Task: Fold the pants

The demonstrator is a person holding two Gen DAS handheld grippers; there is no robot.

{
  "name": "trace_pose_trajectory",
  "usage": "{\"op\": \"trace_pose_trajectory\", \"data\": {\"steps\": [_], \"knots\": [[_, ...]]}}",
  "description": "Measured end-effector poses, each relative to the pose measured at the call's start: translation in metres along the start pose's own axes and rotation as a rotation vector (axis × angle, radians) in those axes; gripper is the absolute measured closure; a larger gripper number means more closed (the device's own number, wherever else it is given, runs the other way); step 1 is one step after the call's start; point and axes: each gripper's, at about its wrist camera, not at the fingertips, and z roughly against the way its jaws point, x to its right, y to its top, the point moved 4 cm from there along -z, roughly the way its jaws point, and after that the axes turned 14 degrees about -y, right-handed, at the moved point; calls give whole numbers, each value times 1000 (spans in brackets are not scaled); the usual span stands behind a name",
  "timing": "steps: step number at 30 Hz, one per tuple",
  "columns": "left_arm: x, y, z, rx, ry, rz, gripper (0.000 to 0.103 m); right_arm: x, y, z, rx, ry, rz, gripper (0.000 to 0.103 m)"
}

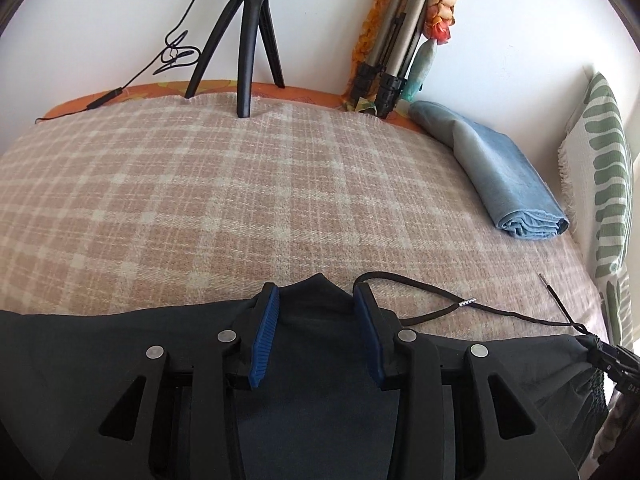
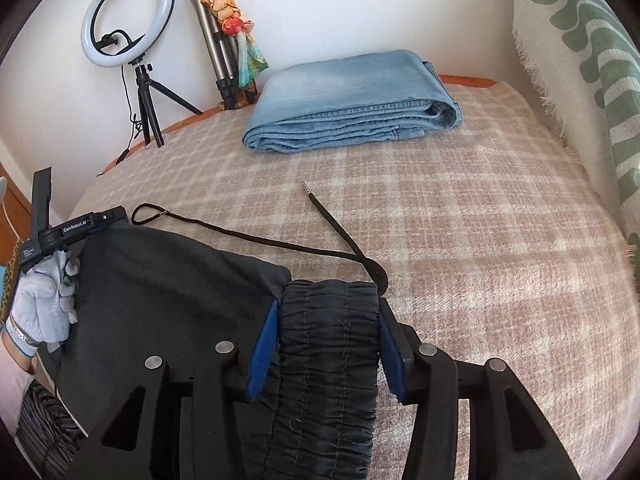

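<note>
Black pants [image 2: 168,296] lie bunched at the near edge of the plaid blanket [image 1: 240,184]. Their gathered elastic waistband [image 2: 328,360] fills the gap of my right gripper [image 2: 329,300], and both blue pads press on it. My left gripper [image 1: 317,292] is shut on a raised fold of the black cloth [image 1: 316,360], which peaks between the fingertips. The right wrist view shows the left gripper's body [image 2: 86,222] in a white-gloved hand [image 2: 44,296] at the pants' left end. A black drawstring [image 2: 248,236] trails loose over the blanket.
Folded blue jeans [image 2: 352,96] lie at the back right of the bed. A ring light on a small tripod [image 2: 128,16] and a folded tripod [image 1: 400,40] stand by the white wall. A green-patterned pillow [image 2: 592,40] lines the right side.
</note>
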Motion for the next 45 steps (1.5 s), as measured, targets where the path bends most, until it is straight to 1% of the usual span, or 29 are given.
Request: {"op": "trace_pose_trajectory", "data": {"steps": [1,3,7,9,11,12,14,17,19,23,26,28,33,36,39,43,45], "knots": [[2,1,5,7,0,-10,65,0,2,4,15,-21,7,44],[7,4,19,27,-8,-25,65,2,8,14,52,-53,7,40],[9,6,53,72,-35,-18,65,3,18,31,94,-29,-24,35],[6,5,69,83,-28,-21,65,-2,21,38,109,-13,-23,34],[-2,2,87,87,-26,-15,64,-11,24,44,122,8,-15,33],[-9,-1,97,91,-24,-8,60,-17,25,47,128,19,-9,32],[-22,-7,118,103,-15,9,59,-33,30,53,139,44,8,32],[-47,-18,149,125,25,30,57,-60,37,62,155,91,28,27],[-68,-28,170,138,55,62,50,-81,38,67,162,127,45,23],[-118,-54,205,149,104,160,49,-127,33,69,157,181,107,23],[-152,-71,230,173,142,234,49,-159,30,68,151,211,147,23],[-173,-80,245,190,149,289,45,-180,30,67,140,235,171,22],[-221,-93,288,272,190,420,44,-224,31,68,138,279,233,22],[-248,-100,311,320,179,493,35,-242,28,68,133,295,255,22],[-284,-112,333,366,165,595,35,-253,26,69,135,300,267,22],[-341,-132,364,406,210,722,35,-260,23,66,112,312,245,20],[-370,-145,379,424,210,801,35,-266,20,61,83,321,237,20]]}}
